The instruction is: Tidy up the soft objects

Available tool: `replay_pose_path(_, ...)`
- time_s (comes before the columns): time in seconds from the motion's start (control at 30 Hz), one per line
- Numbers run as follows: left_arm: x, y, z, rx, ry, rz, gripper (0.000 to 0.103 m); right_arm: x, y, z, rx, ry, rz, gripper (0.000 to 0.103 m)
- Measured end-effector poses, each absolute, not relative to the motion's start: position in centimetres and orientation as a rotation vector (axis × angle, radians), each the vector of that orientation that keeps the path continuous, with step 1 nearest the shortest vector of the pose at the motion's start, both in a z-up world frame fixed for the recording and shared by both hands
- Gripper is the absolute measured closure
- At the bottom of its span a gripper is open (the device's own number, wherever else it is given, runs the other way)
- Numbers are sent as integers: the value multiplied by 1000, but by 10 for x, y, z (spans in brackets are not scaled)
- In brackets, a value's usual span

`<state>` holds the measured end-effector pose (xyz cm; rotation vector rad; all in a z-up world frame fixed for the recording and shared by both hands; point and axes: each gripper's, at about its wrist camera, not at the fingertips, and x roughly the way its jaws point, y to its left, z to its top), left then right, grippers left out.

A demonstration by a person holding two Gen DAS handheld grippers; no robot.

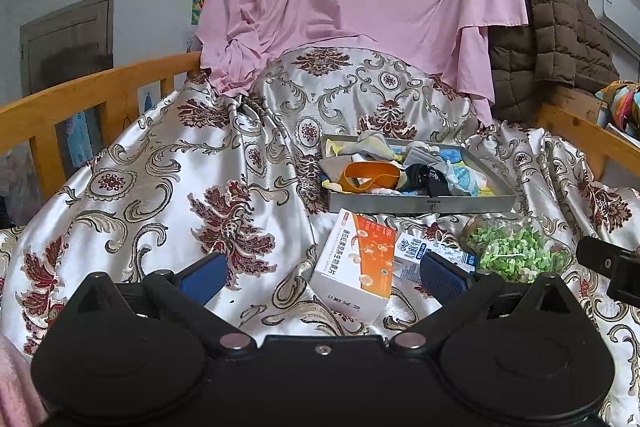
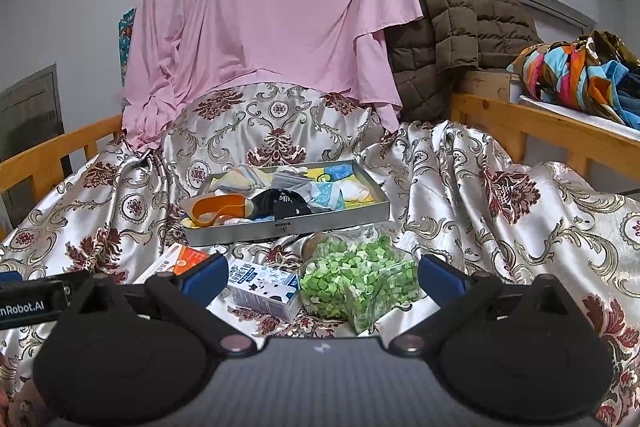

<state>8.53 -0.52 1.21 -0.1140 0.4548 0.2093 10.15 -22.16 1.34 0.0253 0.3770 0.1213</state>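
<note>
Socks (image 1: pixel 384 167) untouched; claws (image 1: pixel 322 277) wide, empty.

left gripper (image 1: pixel 320 277): fingers spread wide, nothing held | right gripper (image 2: pixel 322 277): fingers spread wide, nothing held

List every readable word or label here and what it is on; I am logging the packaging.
"nRobot.AI": cut off at the frame edge, on the left hand-held gripper.
Orange-and-white box: Chinese print, too blurred to read.
Small blue-and-white carton: blurred.
Black cloth in tray: white lettering, unreadable.
</note>
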Motion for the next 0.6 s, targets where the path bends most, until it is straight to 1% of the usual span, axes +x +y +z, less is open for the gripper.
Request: replay_pose_path(0.6,85,-5,14,-112,447,211,1,101,-221,11,20,379,125,0)
